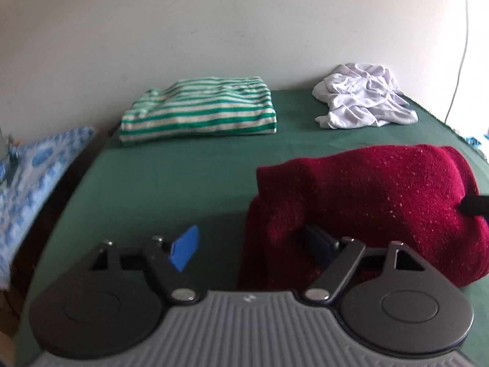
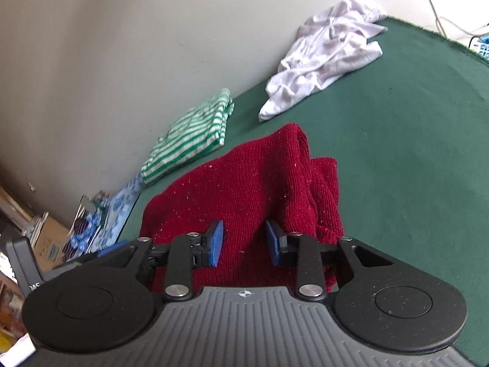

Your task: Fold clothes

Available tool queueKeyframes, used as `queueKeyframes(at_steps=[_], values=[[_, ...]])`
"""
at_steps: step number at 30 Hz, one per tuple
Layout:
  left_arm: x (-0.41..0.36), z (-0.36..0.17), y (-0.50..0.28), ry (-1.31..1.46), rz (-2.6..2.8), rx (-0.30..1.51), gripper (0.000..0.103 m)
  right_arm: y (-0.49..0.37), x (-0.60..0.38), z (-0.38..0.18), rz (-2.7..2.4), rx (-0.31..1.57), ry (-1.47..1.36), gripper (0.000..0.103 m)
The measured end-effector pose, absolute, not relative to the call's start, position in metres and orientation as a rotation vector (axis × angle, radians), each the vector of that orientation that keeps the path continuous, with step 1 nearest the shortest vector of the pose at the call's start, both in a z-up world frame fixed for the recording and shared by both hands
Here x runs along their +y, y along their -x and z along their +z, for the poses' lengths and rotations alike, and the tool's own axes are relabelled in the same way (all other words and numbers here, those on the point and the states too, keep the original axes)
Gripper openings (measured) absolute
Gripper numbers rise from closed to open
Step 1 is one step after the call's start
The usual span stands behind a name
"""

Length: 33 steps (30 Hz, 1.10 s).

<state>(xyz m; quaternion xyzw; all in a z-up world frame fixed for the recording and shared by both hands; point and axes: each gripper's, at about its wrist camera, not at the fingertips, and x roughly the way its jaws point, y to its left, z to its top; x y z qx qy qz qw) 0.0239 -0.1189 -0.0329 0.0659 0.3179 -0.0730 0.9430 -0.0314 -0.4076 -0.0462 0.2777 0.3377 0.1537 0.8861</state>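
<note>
Left gripper [image 1: 252,249] spread wide, gripping nothing, right pad tucked against the maroon sweater's [image 1: 376,205] near edge; right gripper [image 2: 244,243] parted, pads astride the same sweater [image 2: 244,189] without pinching it; sweater bunched on the green tabletop [image 1: 189,177]; folded green-striped shirt [image 1: 201,110] at 11 o'clock; crumpled white garment [image 1: 363,98] at 1 o'clock, by the wall [image 1: 214,24].

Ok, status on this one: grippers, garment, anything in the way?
Left gripper open beside red sweater. Right gripper open, straddling it. Striped shirt folded, white garment crumpled. Nothing blocking.
</note>
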Motion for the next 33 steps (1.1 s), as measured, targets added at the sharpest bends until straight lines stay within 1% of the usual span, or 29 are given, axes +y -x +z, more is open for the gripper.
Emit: queueKeyframes(at_steps=[1, 3, 4, 5, 7, 9, 11, 12, 13, 15, 18, 20, 24, 28, 30, 31, 32, 33], values=[[-0.120, -0.031, -0.024, -0.145, -0.145, 0.656, 0.081, 0.033, -0.410, -0.040, 0.321, 0.708, -0.564, 0.031], [-0.118, -0.024, -0.026, -0.119, -0.134, 0.707, 0.083, 0.042, -0.413, -0.024, 0.318, 0.693, -0.518, 0.035], [-0.117, -0.021, -0.027, -0.104, -0.123, 0.731, 0.085, 0.047, -0.412, -0.016, 0.312, 0.684, -0.464, 0.042], [-0.116, -0.018, -0.028, -0.092, -0.107, 0.751, 0.090, 0.051, -0.409, -0.010, 0.295, 0.692, -0.392, 0.053], [-0.117, -0.015, -0.027, -0.082, -0.095, 0.777, 0.091, 0.056, -0.405, -0.005, 0.269, 0.719, -0.278, 0.060], [-0.121, -0.016, -0.027, -0.086, -0.084, 0.793, 0.093, 0.058, -0.406, -0.010, 0.280, 0.735, -0.277, 0.059], [-0.123, -0.016, -0.027, -0.094, -0.057, 0.798, 0.096, 0.058, -0.408, -0.017, 0.285, 0.747, -0.314, 0.051], [-0.125, -0.017, -0.027, -0.098, -0.042, 0.801, 0.100, 0.057, -0.407, -0.020, 0.273, 0.747, -0.319, 0.048], [-0.126, -0.018, -0.028, -0.100, -0.029, 0.806, 0.101, 0.056, -0.405, -0.023, 0.264, 0.743, -0.315, 0.045], [-0.127, -0.020, -0.030, -0.104, -0.012, 0.813, 0.102, 0.051, -0.401, -0.031, 0.246, 0.755, -0.295, 0.045], [-0.129, -0.021, -0.031, -0.115, -0.005, 0.817, 0.102, 0.042, -0.407, -0.041, 0.225, 0.797, -0.368, 0.049], [-0.130, -0.021, -0.032, -0.131, -0.007, 0.819, 0.102, 0.038, -0.414, -0.042, 0.221, 0.817, -0.410, 0.054], [-0.127, -0.019, -0.034, -0.130, -0.020, 0.840, 0.102, 0.036, -0.426, -0.032, 0.229, 0.829, -0.462, 0.056], [-0.120, -0.008, -0.031, -0.091, -0.033, 0.842, 0.102, 0.034, -0.444, -0.020, 0.264, 0.826, -0.565, 0.063], [-0.113, 0.001, -0.022, -0.069, -0.061, 0.809, 0.102, 0.029, -0.450, -0.015, 0.307, 0.827, -0.607, 0.068], [-0.110, 0.002, -0.020, -0.054, -0.082, 0.815, 0.102, 0.026, -0.450, -0.014, 0.318, 0.834, -0.606, 0.075], [-0.106, 0.000, -0.022, -0.036, -0.106, 0.842, 0.102, 0.022, -0.450, -0.012, 0.328, 0.841, -0.606, 0.078], [-0.102, -0.001, -0.024, -0.018, -0.130, 0.870, 0.102, 0.019, -0.449, -0.012, 0.328, 0.856, -0.592, 0.078]])
